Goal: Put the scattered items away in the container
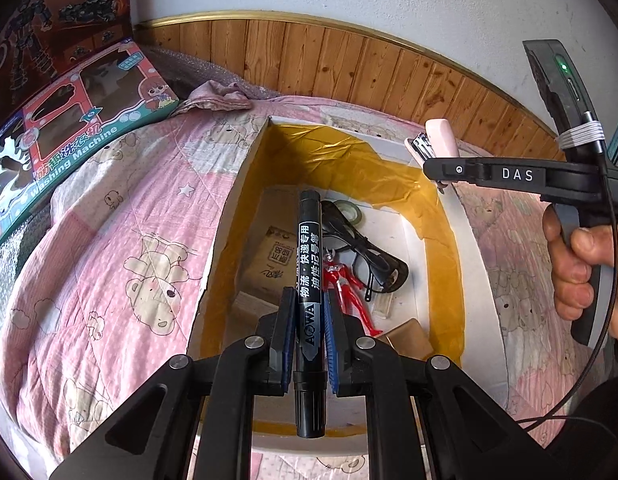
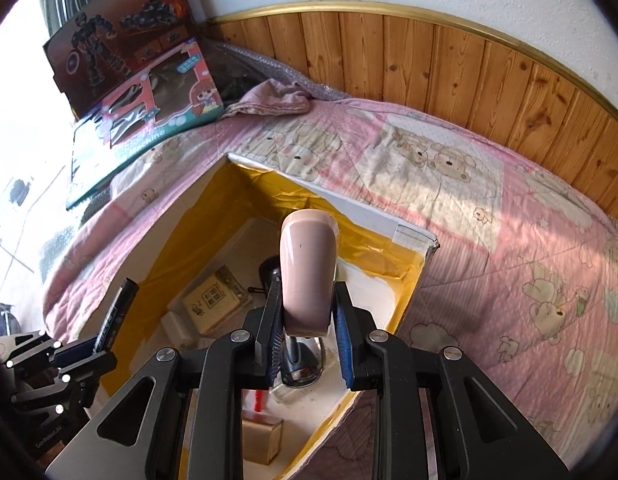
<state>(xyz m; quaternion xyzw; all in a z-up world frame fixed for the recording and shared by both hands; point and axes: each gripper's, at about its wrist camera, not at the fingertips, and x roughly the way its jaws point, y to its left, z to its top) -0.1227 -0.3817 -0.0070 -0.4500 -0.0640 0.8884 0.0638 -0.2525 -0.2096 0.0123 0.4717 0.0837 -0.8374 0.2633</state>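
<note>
A black marker (image 1: 309, 280), printed with white Chinese text and "AQWA", is clamped upright between the blue pads of the left tool (image 1: 307, 334) above an open white box (image 1: 229, 216) lined with yellow tape. The right tool (image 2: 307, 332) grips a pink stapler (image 2: 307, 272) over the same box; in the left wrist view only the stapler's front end and metal mouth (image 1: 433, 140) show past the tool's black finger. Inside the box lie a red toy figure (image 1: 349, 284), dark glasses (image 1: 365, 252), a roll of tape (image 1: 351, 212) and small brown cartons (image 1: 269, 264), all partly hidden behind the held items. The box sits on a bed covered by a pink bear-print quilt (image 1: 121, 240), with a toy washing-machine box (image 1: 77, 136) leaning at its far corner. A hand (image 1: 581, 272), cut off at the frame edge, holds the right tool's handle.
</note>
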